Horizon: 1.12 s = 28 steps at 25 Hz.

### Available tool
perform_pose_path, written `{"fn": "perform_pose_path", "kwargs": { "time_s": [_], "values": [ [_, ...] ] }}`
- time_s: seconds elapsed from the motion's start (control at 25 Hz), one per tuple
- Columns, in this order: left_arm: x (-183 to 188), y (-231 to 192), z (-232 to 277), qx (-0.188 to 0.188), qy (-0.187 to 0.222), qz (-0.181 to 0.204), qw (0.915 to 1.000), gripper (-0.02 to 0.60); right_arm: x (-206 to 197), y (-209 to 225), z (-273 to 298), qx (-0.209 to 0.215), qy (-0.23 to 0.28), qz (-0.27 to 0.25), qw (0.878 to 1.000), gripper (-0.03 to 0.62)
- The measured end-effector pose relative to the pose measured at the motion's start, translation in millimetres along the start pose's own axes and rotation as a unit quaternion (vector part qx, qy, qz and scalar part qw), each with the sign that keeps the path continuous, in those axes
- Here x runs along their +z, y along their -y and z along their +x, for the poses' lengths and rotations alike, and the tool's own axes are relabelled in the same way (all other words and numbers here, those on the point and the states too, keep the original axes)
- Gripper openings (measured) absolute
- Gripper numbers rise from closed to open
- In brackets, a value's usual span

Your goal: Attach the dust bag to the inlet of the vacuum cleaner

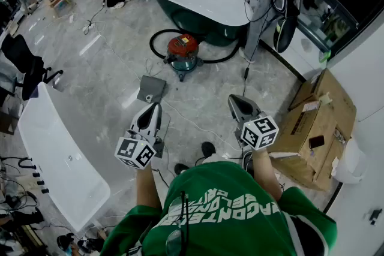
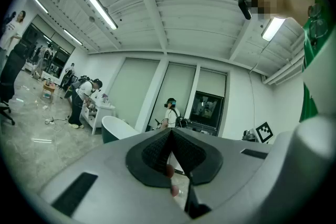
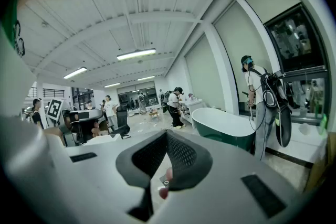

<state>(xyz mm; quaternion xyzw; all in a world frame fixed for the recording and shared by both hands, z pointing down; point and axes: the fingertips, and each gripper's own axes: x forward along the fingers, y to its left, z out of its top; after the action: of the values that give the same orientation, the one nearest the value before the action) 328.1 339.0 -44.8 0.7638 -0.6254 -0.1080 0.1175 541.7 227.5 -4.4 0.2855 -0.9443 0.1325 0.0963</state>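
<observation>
green top [image 1: 228,207] being worn nearest | left gripper [image 1: 152,108] and right gripper [image 1: 235,100] being held above floor [image 1: 108,69], both jaw pairs being pressed together, empty | dust bag [image 1: 151,89], 1 flat grey square, being seen lying just beyond left gripper | red vacuum cleaner [image 1: 183,52] standing apart, beyond

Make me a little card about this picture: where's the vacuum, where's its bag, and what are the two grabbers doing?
Vacuum cleaner: red, standing on the floor beside the green bathtub.
Dust bag: grey, lying flat on the floor, apart from the vacuum, not attached yet.
Left gripper: shut, holding nothing, held out in front of the person.
Right gripper: shut, holding nothing.
Also there: cardboard box on the floor at the right.
</observation>
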Motion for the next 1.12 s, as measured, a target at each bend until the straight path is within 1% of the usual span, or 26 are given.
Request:
{"fn": "perform_pose_path", "kwargs": {
  "time_s": [0.36, 0.56, 0.76, 0.96, 1.12],
  "values": [
    [2.2, -16.3, -31.7, 0.008, 0.003, 0.004, 1.0, 0.0, -7.6, -31.4, 7.2, -0.002, -0.007, -0.014, 1.0, 0.005],
    [-2.8, -27.5, -56.3, 0.018, 0.003, 0.008, 0.9998, 0.0, -21.3, -51.3, 16.5, 0.004, -0.015, -0.014, 1.0, 0.005],
    [-13.2, -51.0, -91.5, 0.043, -0.006, 0.003, 0.999, 0.0, -37.4, -74.8, 29.8, 0.014, -0.023, 0.003, 1.0, 0.005],
    [-20.3, -87.3, -130.3, 0.08, -0.02, -0.001, 0.9966, 0.0, -59.8, -107.7, 48.7, 0.032, -0.051, 0.006, 0.998, 0.005],
    [-24.8, -117.0, -147.2, 0.103, -0.023, -0.008, 0.9944, 0.0, -72.7, -121.4, 71.1, 0.045, -0.07, 0.007, 0.997, 0.005]
  ]
}}
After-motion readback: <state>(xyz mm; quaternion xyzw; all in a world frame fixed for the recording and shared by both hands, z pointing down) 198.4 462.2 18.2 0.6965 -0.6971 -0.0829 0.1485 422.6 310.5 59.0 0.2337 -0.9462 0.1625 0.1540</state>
